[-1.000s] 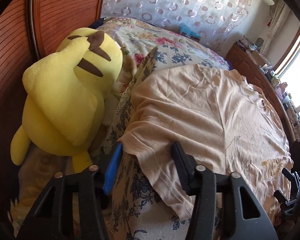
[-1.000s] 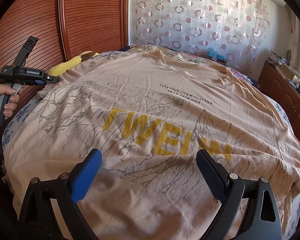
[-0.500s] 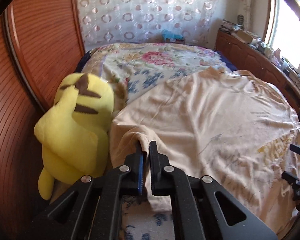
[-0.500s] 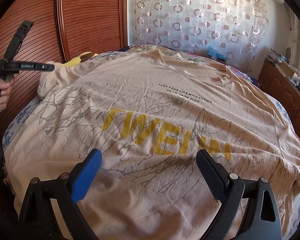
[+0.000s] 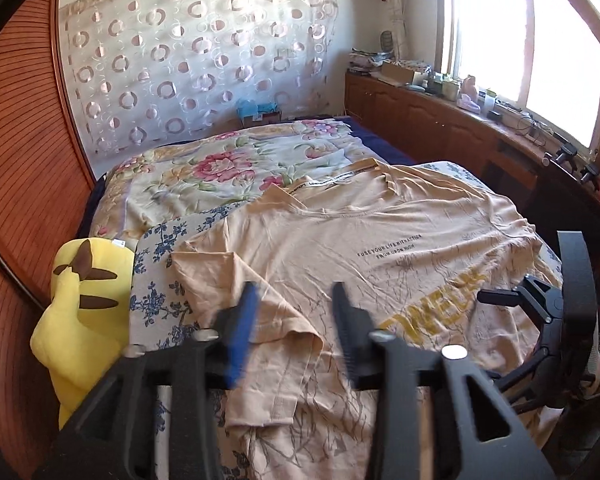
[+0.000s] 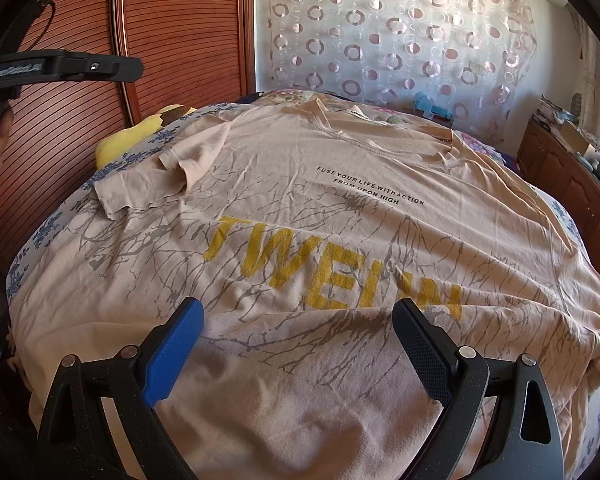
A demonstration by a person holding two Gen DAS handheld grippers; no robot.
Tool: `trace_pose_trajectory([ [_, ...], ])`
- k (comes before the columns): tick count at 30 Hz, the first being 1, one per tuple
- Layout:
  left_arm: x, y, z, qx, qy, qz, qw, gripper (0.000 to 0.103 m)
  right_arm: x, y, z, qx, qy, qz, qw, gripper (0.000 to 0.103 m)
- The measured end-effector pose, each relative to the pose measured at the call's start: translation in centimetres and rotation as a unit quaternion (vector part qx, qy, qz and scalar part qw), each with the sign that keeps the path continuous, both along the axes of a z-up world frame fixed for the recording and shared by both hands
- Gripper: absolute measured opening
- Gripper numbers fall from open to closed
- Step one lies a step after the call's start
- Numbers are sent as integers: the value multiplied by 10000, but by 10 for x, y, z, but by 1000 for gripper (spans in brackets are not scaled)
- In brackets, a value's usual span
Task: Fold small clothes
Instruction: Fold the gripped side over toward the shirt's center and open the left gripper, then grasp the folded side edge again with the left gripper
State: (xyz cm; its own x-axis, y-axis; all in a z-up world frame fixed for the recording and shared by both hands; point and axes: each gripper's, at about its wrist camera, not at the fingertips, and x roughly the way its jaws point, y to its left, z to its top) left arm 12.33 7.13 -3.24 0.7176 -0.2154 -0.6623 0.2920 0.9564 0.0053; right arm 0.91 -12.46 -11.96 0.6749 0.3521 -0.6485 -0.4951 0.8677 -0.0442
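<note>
Nearest the right wrist camera, the right gripper (image 6: 296, 344) stands with its jaws wide apart above the lower part of a beige T-shirt (image 6: 340, 240), nothing between them and no cloth touched as far as can be seen. The T-shirt lies spread front-up on the bed (image 5: 156, 280), its yellow lettering (image 6: 324, 268) just beyond this gripper. In the left wrist view, the left gripper (image 5: 292, 320) is raised above the shirt's sleeve (image 5: 256, 316); its jaws have just been opening and stand apart, with the sleeve below them and not pinched. The sleeve lies folded inward onto the body of the shirt, crumpled at its hem. Beside that edge of the bed sits a yellow plush toy (image 5: 80, 312) against a wooden slatted panel (image 5: 16, 160). Farther off, a flowered bedspread (image 5: 220, 168) covers the bed beyond the collar (image 5: 340, 208), and a curtain with ring patterns (image 5: 196, 60) hangs behind.
</note>
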Motion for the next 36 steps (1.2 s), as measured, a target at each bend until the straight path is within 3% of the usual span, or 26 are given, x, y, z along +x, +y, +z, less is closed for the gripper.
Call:
trace_pose_trajectory([
  [1,-3,3,0,4,-32,19,10000,67,0,0,0,-6,-3,2,10000,96],
  [3,-8,11,-4,4,-74,120,9999,81,0,0,0,-13,-4,3,10000,96],
  [7,-10,29,-27,-88,229,393,9989,81,0,0,0,-12,1,6,10000,96],
  [11,-6,48,-61,148,584,747,9954,81,-1,1,0,-26,-3,18,10000,96],
  [18,-1,69,-99,-7,948,1060,9898,81,-1,-1,1,-36,6,121,9999,96],
  [23,-1,72,-109,-194,972,1074,9893,81,-4,-1,5,-8,-22,400,9992,96],
  [29,-2,64,-111,16,854,983,9915,84,1,5,30,135,-152,711,9973,95],
  [36,-2,64,-112,2,856,989,9914,84,41,49,45,85,-160,1240,9921,75],
])
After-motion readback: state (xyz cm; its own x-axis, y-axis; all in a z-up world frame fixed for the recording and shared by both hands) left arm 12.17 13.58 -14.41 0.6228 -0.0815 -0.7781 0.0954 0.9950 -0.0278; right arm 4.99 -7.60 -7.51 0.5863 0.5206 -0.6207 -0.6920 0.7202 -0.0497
